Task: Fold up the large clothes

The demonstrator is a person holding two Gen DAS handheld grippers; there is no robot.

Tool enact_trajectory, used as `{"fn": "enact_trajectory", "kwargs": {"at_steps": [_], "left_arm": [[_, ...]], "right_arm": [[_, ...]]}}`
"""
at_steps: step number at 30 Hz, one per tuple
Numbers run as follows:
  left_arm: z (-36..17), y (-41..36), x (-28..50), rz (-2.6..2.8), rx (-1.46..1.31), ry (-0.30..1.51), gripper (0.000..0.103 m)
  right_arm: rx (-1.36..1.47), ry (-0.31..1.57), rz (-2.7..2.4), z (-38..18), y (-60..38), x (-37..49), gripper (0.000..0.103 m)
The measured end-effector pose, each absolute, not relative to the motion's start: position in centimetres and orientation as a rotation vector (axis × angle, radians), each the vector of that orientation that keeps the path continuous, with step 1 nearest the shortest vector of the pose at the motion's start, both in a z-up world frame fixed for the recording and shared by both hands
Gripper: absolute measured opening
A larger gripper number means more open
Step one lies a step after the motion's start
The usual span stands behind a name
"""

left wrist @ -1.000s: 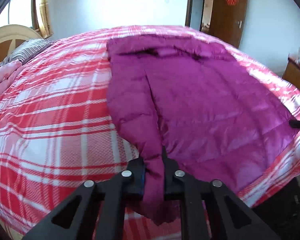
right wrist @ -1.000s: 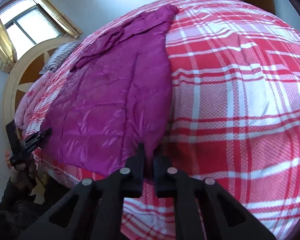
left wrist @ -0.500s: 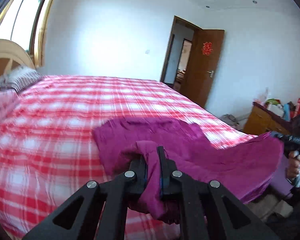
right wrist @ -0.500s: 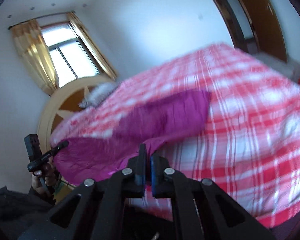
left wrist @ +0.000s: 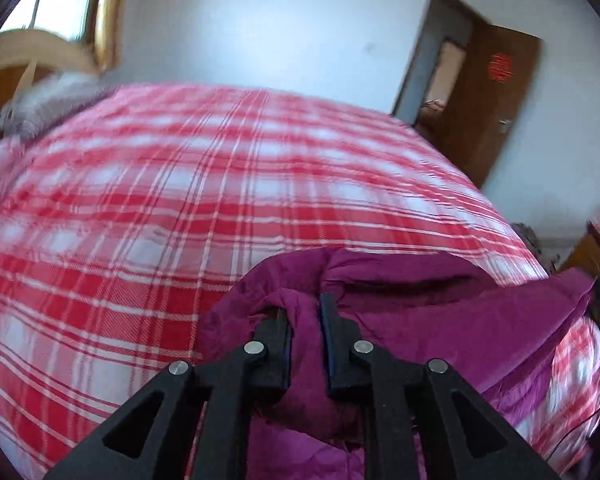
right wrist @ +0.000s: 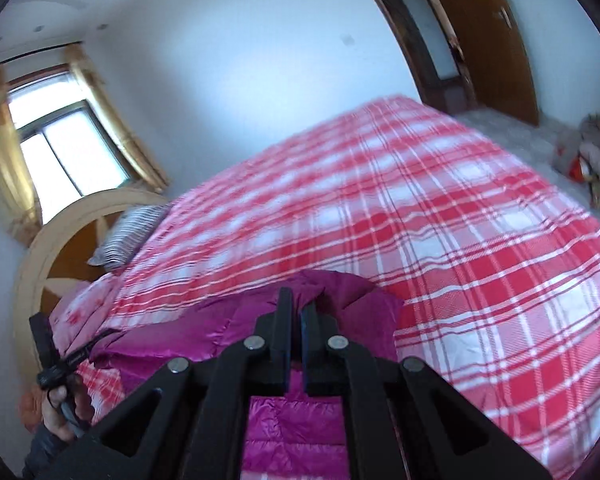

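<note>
A magenta down coat (left wrist: 440,320) is held clear of the near edge of the bed (left wrist: 220,184), gathered between the two grippers, with most of the red plaid bedspread left bare beyond it. The left gripper (left wrist: 304,320) is closed on a thick bunch of the coat's fabric, its jaws kept slightly apart by the padding pinched between them. The right gripper (right wrist: 294,312) is clamped almost fully together on a thinner edge of the same coat, the quilted panel hanging below its fingers. In the right wrist view the person's left hand (right wrist: 62,408) is seen at the near left corner of the bed, by the headboard (right wrist: 40,248) side. The step in hand is judged to be carrying the lifted edge across for a fold. For this to be done well, both pinches should be kept firm, since slippery shell fabric is likely to slide out. The two held points should be kept level and apart so that the edge between them is drawn taut. The coat should then be lowered onto the bedspread well inside the near edge, so that no part is left hanging over.
</note>
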State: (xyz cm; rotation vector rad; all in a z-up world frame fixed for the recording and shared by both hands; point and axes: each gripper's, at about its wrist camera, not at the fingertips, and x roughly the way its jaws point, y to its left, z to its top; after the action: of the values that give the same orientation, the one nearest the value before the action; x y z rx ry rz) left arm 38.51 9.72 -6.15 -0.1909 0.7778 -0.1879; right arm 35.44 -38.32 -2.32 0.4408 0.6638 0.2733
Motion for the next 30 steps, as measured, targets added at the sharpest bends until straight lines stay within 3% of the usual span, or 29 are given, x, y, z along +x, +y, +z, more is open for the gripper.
{"fn": "enact_trajectory", "kwargs": {"at_steps": [9,11,15,17,19,30], "left_arm": [[-5.1,8.8,39.2,-0.150,-0.110,0.746,0.028],[-5.5,8.9,40.0,-0.181,-0.168,0.782,0.041],[-5.6,10.5,41.2,-0.308,-0.462,0.791,0.055],[-4.7,11.1,41.3,-0.341,-0.525,0.709,0.077],[-4.0,11.8,41.2,-0.322,-0.581,0.621,0.086],[-7.1,4.4,41.3,-0.204,-0.240,0.609,0.088]], "right_arm": [[0.431,0.769,0.187,-8.0,-37.8,42.3,0.005],[0.406,0.778,0.173,-8.2,-37.3,43.0,0.005],[0.407,0.795,0.161,-9.1,-37.3,43.5,0.005],[0.411,0.811,0.175,-9.9,-37.2,43.8,0.005],[0.400,0.828,0.184,-10.4,-36.7,43.7,0.005],[0.368,0.870,0.147,-11.1,-35.8,46.0,0.006]]}}
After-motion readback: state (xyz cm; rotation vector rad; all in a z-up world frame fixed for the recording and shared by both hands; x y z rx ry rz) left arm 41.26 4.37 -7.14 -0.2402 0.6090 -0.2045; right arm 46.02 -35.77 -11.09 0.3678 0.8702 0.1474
